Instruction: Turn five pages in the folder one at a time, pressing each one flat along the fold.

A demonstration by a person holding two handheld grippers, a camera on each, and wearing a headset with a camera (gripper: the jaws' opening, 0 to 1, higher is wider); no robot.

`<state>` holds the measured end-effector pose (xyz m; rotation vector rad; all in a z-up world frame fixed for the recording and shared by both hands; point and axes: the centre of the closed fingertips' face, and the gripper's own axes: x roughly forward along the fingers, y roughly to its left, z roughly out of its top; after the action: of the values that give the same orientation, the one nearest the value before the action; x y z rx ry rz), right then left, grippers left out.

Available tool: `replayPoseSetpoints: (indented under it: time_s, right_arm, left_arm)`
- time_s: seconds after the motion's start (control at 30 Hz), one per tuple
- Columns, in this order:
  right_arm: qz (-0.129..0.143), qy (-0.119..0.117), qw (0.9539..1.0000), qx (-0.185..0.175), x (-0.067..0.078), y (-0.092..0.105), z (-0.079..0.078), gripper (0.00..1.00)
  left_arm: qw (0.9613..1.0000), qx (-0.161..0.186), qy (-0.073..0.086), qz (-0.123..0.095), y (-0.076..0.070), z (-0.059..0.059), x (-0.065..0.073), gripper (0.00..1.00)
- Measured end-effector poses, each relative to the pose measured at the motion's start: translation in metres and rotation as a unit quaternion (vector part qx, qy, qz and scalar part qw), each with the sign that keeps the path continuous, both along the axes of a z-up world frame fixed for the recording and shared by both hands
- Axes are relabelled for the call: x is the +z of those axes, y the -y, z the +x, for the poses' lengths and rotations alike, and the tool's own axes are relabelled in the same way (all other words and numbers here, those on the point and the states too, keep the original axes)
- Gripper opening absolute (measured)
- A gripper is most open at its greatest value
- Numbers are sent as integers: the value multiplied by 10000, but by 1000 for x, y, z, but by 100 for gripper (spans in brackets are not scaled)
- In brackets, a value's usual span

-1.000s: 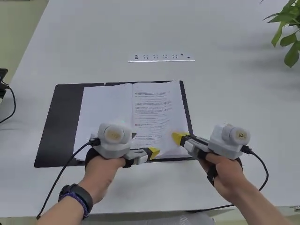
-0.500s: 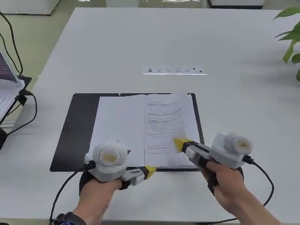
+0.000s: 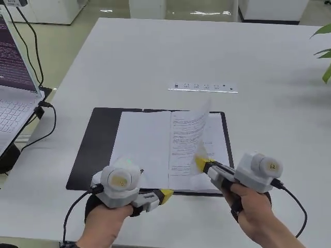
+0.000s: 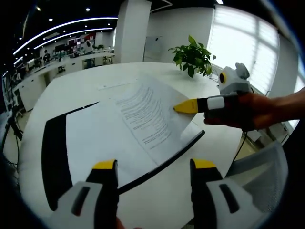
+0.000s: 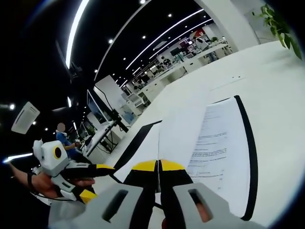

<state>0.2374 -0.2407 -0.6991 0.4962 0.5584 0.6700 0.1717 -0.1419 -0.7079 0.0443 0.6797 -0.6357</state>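
A black folder (image 3: 95,142) lies open on the white table, with white pages spread on both sides. My right gripper (image 3: 200,164) is shut on the lower edge of a printed page (image 3: 187,139), which stands lifted off the right-hand stack. From the right gripper view the page (image 5: 177,129) runs edge-on away from the shut yellow tips (image 5: 158,166). My left gripper (image 3: 166,195) hovers open just below the folder's near edge (image 4: 162,164), with nothing between its jaws. The right gripper (image 4: 183,107) shows in the left gripper view holding the page (image 4: 143,117).
A white power strip (image 3: 202,87) lies beyond the folder. A laptop (image 3: 13,77) with cables stands off the table's left edge. Plant leaves (image 3: 324,51) reach in at the far right. The table around the folder is bare.
The right gripper has raised the printed page from nearly flat to standing up and leaning left. The head camera has tilted, so the folder sits lower in the picture. The left gripper has stayed open at the near edge.
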Motion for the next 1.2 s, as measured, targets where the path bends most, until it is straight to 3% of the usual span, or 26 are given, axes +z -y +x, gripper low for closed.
replayPoseSetpoints:
  time_s: [0.6, 0.8, 0.93, 1.0, 1.07, 1.2]
  right_arm:
    - [-11, 43, 9981, 622, 12, -71, -3, 0]
    - [65, -2, 9968, 802, 13, -100, -7, 0]
    - [11, -44, 9951, 990, 7, -119, -12, 0]
    - [36, -93, 9949, 999, 5, -127, -14, 0]
    - [134, -172, 9949, 986, 2, -134, -16, 0]
    - [166, -266, 9942, 1032, -2, -147, -20, 0]
  left_arm:
    - [9994, 175, 286, -34, -41, 2, 20, 65]
    - [9987, 402, 284, -164, -61, 4, 23, 65]
    - [9981, 512, 297, -176, -76, 3, 25, 65]
    - [9976, 585, 302, -193, -83, 1, 26, 65]
    - [9961, 746, 312, -344, -89, 2, 28, 65]
    - [9956, 807, 329, -338, -98, 1, 29, 65]
